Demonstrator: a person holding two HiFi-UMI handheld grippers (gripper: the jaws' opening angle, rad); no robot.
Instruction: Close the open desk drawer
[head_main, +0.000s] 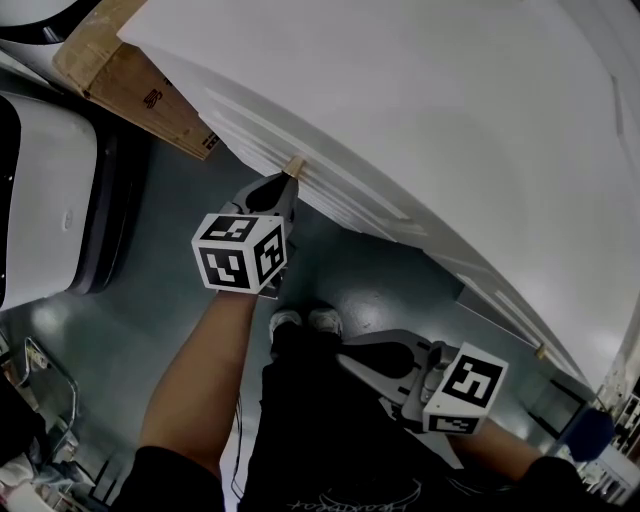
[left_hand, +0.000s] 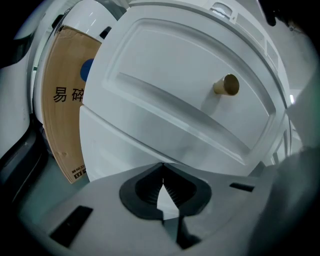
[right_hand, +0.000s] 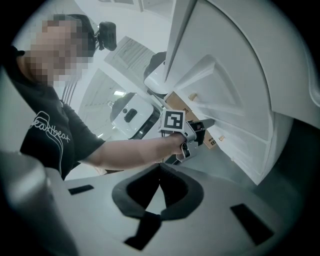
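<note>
The white desk (head_main: 420, 90) fills the upper right of the head view. One of its drawer fronts (left_hand: 190, 95) carries a round wooden knob (left_hand: 227, 86) (head_main: 292, 166). My left gripper (head_main: 284, 186) (left_hand: 162, 169) is shut and empty. Its tips sit just below that knob, close to the drawer front. How far the drawer stands out I cannot tell. My right gripper (head_main: 346, 358) (right_hand: 160, 167) hangs low by my legs, shut on nothing, away from the desk. From there it sees the left gripper (right_hand: 204, 125) at the drawers.
A brown cardboard box (head_main: 140, 90) (left_hand: 62, 110) leans at the desk's left end. A white machine (head_main: 40, 200) stands on the grey-green floor at the left. A second wooden knob (head_main: 541, 351) shows further right on the desk. My shoes (head_main: 305, 322) are below.
</note>
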